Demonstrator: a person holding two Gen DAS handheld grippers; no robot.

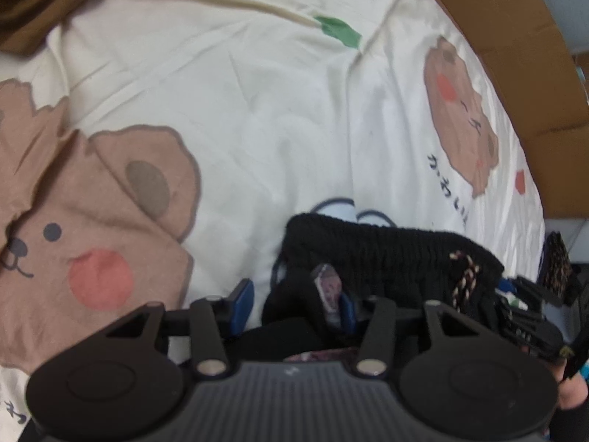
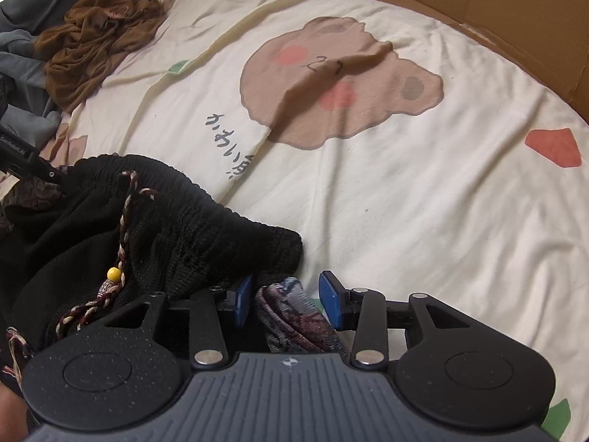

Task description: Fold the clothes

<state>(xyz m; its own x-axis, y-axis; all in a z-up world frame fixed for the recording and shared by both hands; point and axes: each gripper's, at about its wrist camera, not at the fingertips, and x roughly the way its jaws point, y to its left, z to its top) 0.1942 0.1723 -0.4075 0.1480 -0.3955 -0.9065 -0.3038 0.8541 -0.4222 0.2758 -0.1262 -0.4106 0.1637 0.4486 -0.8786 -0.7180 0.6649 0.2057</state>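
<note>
Two handheld grippers work a black knit garment [image 2: 154, 228] low over a bed, its bunched waistband nearest the cameras. The left gripper [image 1: 294, 300] has its blue fingers [image 1: 243, 298] part open with dark cloth and a patterned hem fold lying between them; whether the pads press on it cannot be told. The right gripper [image 2: 289, 298] stands part open too, a fold of patterned fabric [image 2: 294, 316] in the gap, with clear space beside the right-hand finger, so it looks loose rather than pinched. The garment appears light, soft and limp, likely to sag and stretch wherever it is lifted, and the firmer elasticated waistband looks the best place to take hold, one gripper toward each end. It is black, ribbed and gathered at the top, with a braided drawstring [image 2: 123, 221] carrying a yellow bead [image 2: 113, 274] that may snag. Beyond lies the cream bedsheet [image 2: 405, 202] printed with bears, then a crumpled brown garment [image 2: 95, 33] and a cardboard box [image 2: 515, 7].
</note>
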